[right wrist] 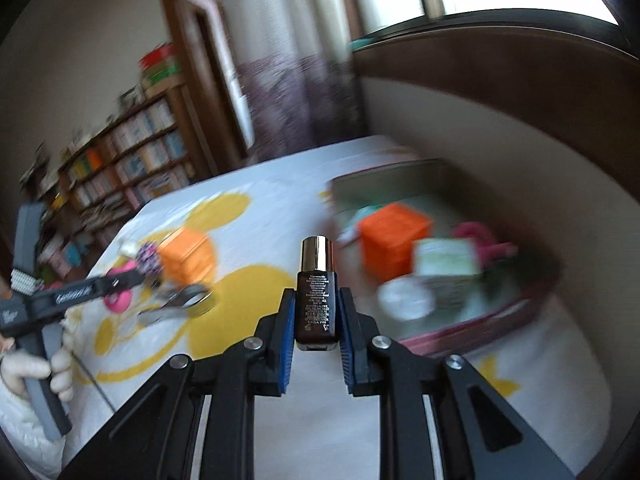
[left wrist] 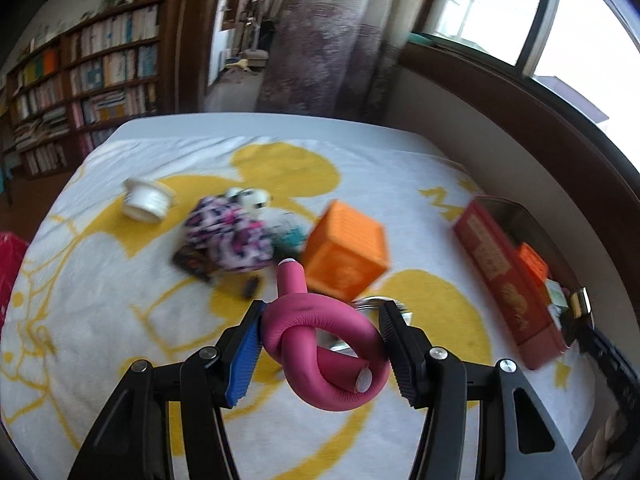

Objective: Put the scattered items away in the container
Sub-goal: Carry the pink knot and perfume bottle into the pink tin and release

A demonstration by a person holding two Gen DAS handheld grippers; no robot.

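My left gripper (left wrist: 320, 312) is shut on a knotted pink foam roller (left wrist: 320, 340), held above the white and yellow blanket (left wrist: 100, 320). In the right wrist view, my right gripper (right wrist: 317, 294) is shut on a small dark bottle with a gold cap (right wrist: 316, 304), upright between the blue pads. The red container (right wrist: 460, 332) lies ahead and to the right, holding an orange cube (right wrist: 394, 236), a pale box (right wrist: 448, 264), a white lid and a pink item. The same red container (left wrist: 504, 276) shows at the right in the left wrist view.
Loose on the blanket are an orange cube (left wrist: 348, 252), a patterned pouch (left wrist: 232, 236), a white cup (left wrist: 146, 200), a panda toy (left wrist: 250, 198) and a metal ring (right wrist: 188, 300). Bookshelves (left wrist: 80, 88) stand beyond. A gloved hand (right wrist: 36, 372) holds the left tool.
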